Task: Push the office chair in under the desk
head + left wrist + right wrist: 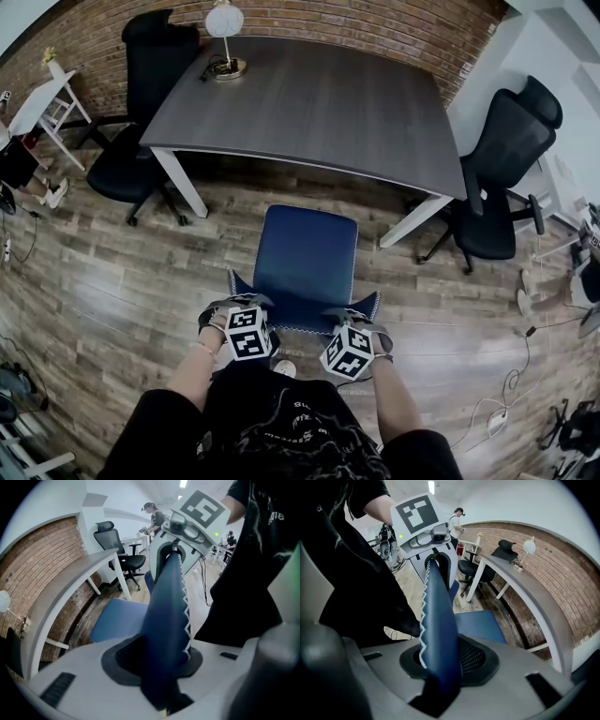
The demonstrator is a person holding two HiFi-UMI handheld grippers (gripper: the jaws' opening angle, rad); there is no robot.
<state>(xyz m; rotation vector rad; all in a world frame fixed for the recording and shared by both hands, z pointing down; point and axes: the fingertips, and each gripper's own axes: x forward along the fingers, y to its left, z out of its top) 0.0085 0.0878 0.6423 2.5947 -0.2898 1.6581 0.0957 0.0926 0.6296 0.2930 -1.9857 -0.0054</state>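
Observation:
A blue office chair (307,255) stands on the wood floor just in front of the near edge of the grey desk (319,103), its seat facing the desk. Its backrest (305,317), blue with white zigzag stitching, is nearest me. My left gripper (240,313) is shut on the backrest's top edge at the left corner, and my right gripper (362,326) is shut on it at the right corner. In the left gripper view the backrest edge (168,616) runs up between the jaws of the left gripper (161,667). The right gripper (440,665) clamps the same edge (438,620).
A black office chair (141,122) sits at the desk's left end and another (502,178) at its right. A white globe lamp (225,33) stands on the desk's far side. Cables and a power strip (497,417) lie on the floor at right. A brick wall runs behind.

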